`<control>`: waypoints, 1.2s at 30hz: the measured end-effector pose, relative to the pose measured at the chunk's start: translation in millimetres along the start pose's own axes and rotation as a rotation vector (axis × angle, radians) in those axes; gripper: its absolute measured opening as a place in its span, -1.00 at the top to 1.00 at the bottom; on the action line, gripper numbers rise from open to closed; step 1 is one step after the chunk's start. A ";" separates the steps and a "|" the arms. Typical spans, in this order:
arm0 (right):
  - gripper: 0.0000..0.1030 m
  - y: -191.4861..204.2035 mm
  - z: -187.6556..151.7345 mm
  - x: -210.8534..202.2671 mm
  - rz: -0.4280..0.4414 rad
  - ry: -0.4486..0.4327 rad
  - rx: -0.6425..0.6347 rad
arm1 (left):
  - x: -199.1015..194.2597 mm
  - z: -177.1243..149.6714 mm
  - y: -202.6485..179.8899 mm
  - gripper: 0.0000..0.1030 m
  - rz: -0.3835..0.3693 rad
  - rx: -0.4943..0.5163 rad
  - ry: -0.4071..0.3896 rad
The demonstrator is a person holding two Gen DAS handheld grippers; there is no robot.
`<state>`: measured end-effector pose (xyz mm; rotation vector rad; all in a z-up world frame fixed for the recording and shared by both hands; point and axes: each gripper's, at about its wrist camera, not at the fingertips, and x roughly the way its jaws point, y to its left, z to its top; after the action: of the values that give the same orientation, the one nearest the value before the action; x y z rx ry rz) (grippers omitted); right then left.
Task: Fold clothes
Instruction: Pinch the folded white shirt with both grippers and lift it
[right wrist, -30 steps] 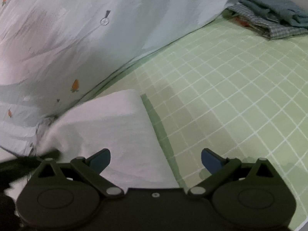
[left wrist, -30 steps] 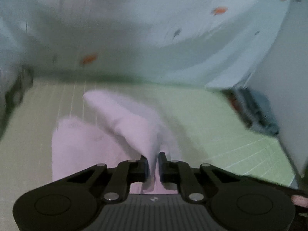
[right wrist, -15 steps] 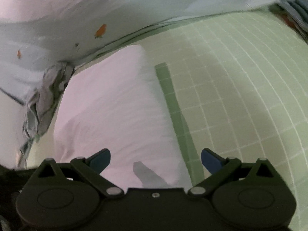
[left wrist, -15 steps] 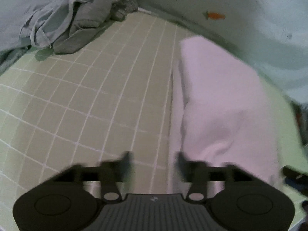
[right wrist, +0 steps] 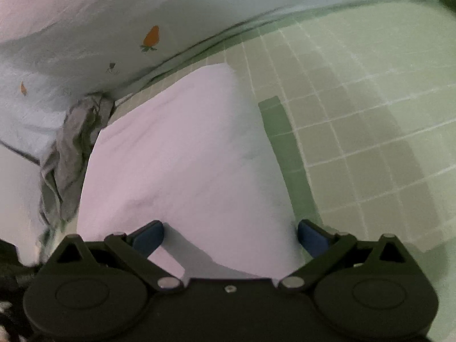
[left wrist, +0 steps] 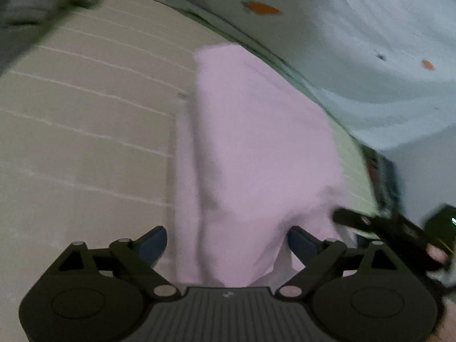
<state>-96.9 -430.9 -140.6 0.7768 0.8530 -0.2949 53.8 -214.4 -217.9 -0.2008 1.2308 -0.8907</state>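
A pale pink garment point(left wrist: 256, 148) lies folded in a long strip on the green checked bed sheet point(left wrist: 85, 131). My left gripper point(left wrist: 228, 242) hovers over its near end; its jaws are opening and stand wide, with the cloth below them and the pads off it. In the right wrist view the same pink garment point(right wrist: 185, 165) spreads out in front of my right gripper point(right wrist: 230, 235), which is open above the cloth's near edge. The right gripper's black body point(left wrist: 379, 225) shows at the right edge of the left wrist view.
A white duvet with small orange carrot prints point(right wrist: 119, 28) is bunched along the far side of the bed. A crumpled grey garment point(right wrist: 74, 148) lies to the left of the pink one. The green checked sheet point(right wrist: 370, 142) stretches away to the right.
My left gripper let go of the pink garment, which has dropped flat onto the sheet, and its jaws spread wide. Both grippers sank toward the cloth. The right gripper stayed open.
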 end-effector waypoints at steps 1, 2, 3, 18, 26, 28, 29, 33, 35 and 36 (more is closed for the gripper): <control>-0.98 -4.3 1.7 4.5 0.029 0.008 0.022 | 5.8 -0.4 0.3 -0.90 -0.037 0.014 0.011; -0.97 -8.0 2.8 8.4 0.055 0.014 0.043 | 8.3 -1.5 -1.5 -0.96 -0.067 0.032 0.004; -0.96 -9.6 2.0 10.3 0.075 0.012 0.058 | 10.8 -2.4 -3.5 -0.96 -0.080 0.044 0.008; 0.43 -23.4 -17.6 -95.1 0.114 -0.177 0.037 | -1.6 -45.3 -140.4 0.34 0.072 0.196 -0.129; 0.42 -167.7 1.6 -226.1 0.134 -0.288 0.018 | 70.6 -101.6 -318.2 0.34 0.036 0.280 -0.190; 0.42 -206.9 12.2 -261.0 0.087 -0.312 -0.011 | 103.2 -111.5 -372.2 0.34 0.028 0.320 -0.188; 0.42 -224.0 18.0 -278.1 0.054 -0.328 -0.033 | 117.6 -114.7 -397.0 0.34 0.022 0.348 -0.192; 0.42 -300.0 43.9 -341.9 -0.016 -0.413 -0.003 | 172.1 -109.6 -486.9 0.34 -0.061 0.392 -0.185; 0.42 -336.2 60.4 -373.5 -0.036 -0.462 0.024 | 195.4 -100.1 -528.8 0.34 -0.114 0.421 -0.179; 0.42 -348.6 70.2 -386.0 -0.054 -0.484 0.010 | 206.2 -95.0 -549.4 0.34 -0.131 0.449 -0.182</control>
<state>-486.5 -747.8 11.9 0.6533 0.4163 -0.5111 -281.5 -686.7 -84.2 -0.0001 0.8311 -1.2112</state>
